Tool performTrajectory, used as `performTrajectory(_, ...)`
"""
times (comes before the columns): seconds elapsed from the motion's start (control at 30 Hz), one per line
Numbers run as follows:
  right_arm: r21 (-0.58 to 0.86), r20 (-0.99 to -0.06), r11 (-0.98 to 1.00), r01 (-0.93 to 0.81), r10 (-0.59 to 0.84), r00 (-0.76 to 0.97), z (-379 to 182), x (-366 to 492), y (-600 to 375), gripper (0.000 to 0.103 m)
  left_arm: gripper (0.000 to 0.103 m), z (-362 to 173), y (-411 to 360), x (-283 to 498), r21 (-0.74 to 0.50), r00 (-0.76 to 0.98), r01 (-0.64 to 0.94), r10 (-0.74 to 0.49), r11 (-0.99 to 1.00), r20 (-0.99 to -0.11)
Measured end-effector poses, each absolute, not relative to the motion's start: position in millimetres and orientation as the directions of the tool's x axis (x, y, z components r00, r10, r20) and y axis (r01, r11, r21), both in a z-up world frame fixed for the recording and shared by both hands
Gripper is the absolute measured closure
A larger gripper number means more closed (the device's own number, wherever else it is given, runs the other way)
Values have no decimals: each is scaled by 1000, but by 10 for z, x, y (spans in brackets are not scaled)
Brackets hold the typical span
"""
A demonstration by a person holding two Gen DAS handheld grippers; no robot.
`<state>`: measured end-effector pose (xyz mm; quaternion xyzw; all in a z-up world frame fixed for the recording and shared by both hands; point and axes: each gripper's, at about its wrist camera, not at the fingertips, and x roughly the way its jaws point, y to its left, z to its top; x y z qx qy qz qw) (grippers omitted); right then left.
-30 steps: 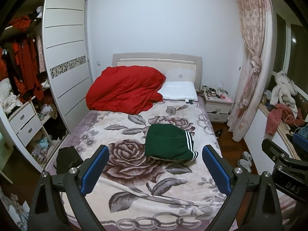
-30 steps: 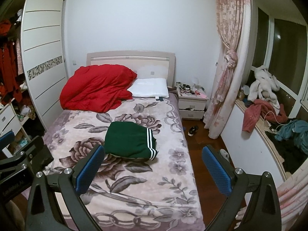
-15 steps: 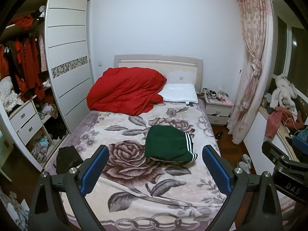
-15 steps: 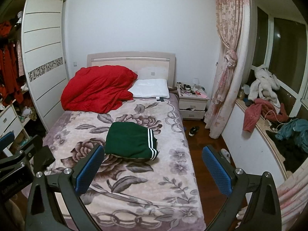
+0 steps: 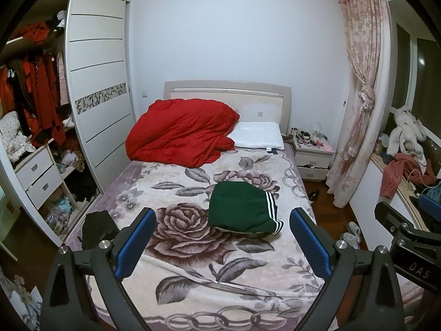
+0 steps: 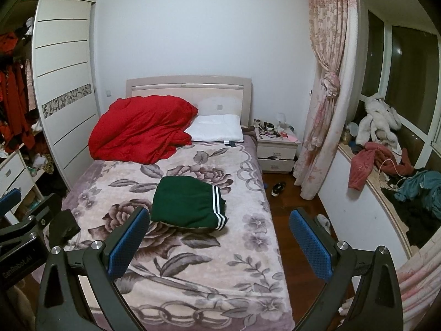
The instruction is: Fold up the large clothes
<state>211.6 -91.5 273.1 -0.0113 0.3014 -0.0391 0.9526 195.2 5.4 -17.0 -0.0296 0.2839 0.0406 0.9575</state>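
Note:
A folded green garment with white stripes (image 5: 242, 209) lies in the middle of the floral bed blanket (image 5: 193, 248); it also shows in the right wrist view (image 6: 187, 204). My left gripper (image 5: 223, 242) is open and empty, held back from the foot of the bed, well short of the garment. My right gripper (image 6: 217, 240) is open and empty too, over the bed's right foot corner. Each gripper shows at the other view's edge.
A red duvet (image 5: 179, 132) and white pillow (image 5: 256, 138) lie at the headboard. A dark cloth (image 5: 96, 226) lies on the bed's left edge. An open wardrobe (image 5: 35, 110) stands left, a nightstand (image 5: 311, 157) and curtain (image 5: 355, 110) right, a cluttered sill (image 6: 386, 165) far right.
Both grippers have drawn back and risen slightly from the bed, so the garment looks a little smaller. Nothing on the bed has moved.

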Motion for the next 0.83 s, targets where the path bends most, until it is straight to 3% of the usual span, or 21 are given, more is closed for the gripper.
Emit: performTrajectory(0.83,-43,-575,996,79,-89,813,2673,1890,-879,0,4,-103,88,1902,-36,838,-104,68,994,-541)
